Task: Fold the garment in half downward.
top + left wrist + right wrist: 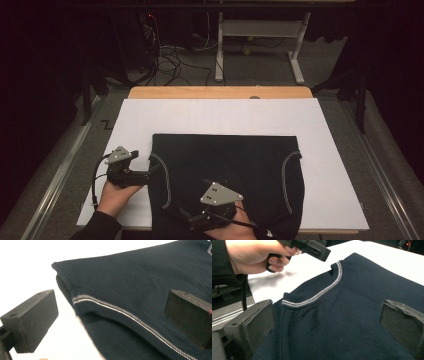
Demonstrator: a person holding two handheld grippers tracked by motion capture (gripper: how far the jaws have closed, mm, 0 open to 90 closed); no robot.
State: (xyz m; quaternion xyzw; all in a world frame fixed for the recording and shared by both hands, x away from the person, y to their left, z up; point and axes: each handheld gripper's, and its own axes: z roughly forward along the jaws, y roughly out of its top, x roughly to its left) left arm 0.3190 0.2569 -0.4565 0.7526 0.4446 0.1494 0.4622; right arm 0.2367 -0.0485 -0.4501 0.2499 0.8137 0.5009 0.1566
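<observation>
A dark navy knitted garment [230, 165] lies flat on a white sheet [225, 115], with grey-white striped trim along its curved side openings. My left gripper [153, 170] is at the garment's left edge. It is open, and the corner with the striped trim [107, 306] lies between its jaws [110, 315]. My right gripper [199, 214] hovers over the garment's near left part, also open, with the navy cloth [342, 315] spread between its jaws [327, 325]. The right gripper view also takes in the left hand [252, 255] holding its gripper [309, 246] above the sheet.
The sheet covers a wooden table [220, 92] and leaves bare white room behind and to the right of the garment. Metal rails [60, 170] run along both sides. A desk frame [260, 30] and cables [170, 60] stand on the floor beyond.
</observation>
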